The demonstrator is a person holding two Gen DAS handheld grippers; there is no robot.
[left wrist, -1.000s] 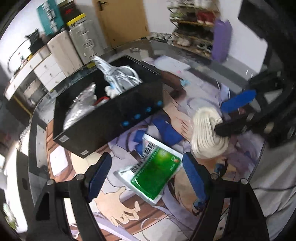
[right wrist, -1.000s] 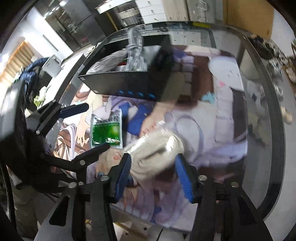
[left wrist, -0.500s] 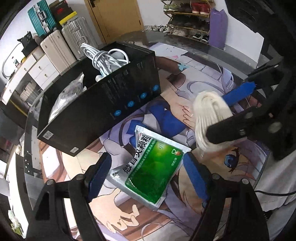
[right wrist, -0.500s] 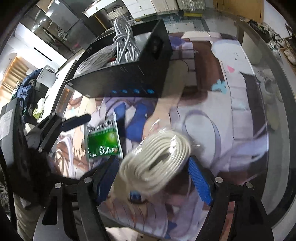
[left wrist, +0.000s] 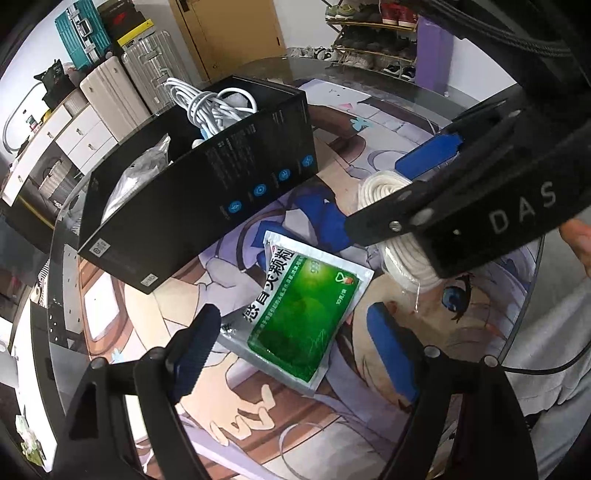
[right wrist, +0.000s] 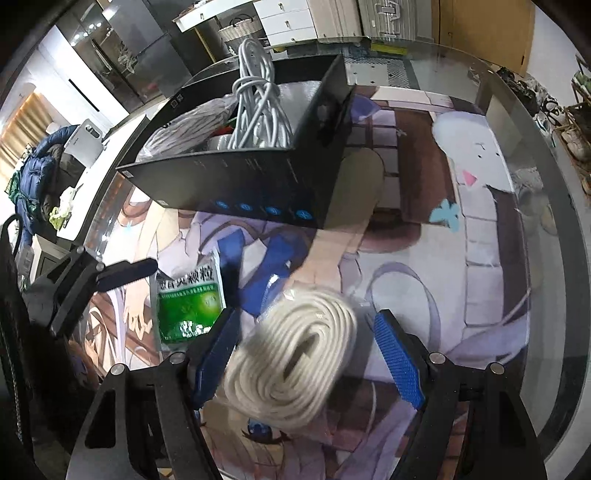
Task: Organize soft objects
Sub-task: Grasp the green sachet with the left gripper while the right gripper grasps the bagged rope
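Observation:
A coil of white rope [right wrist: 295,354] in clear wrap lies on the printed mat between the fingers of my right gripper [right wrist: 306,350], whose jaws stand wide apart around it; its left finger touches the coil. The coil also shows in the left wrist view [left wrist: 399,258], partly hidden by the right gripper [left wrist: 432,192]. A green medicine sachet [left wrist: 303,317] lies flat on the mat, between the open fingers of my left gripper [left wrist: 295,350]; it also shows in the right wrist view [right wrist: 188,306]. A black open box [left wrist: 199,181] behind holds white cables [left wrist: 210,107] and a plastic bag.
The printed anime mat [right wrist: 461,221] covers a round glass table with its edge close on the right [right wrist: 554,184]. Suitcases [left wrist: 122,74], drawers, a wooden door and a shoe rack [left wrist: 373,33] stand beyond the table. A hand shows at the right edge [left wrist: 580,240].
Both grippers have lowered and come closer to the mat. My right gripper's jaws have spread wider around the rope coil. The sachet and box have not moved.

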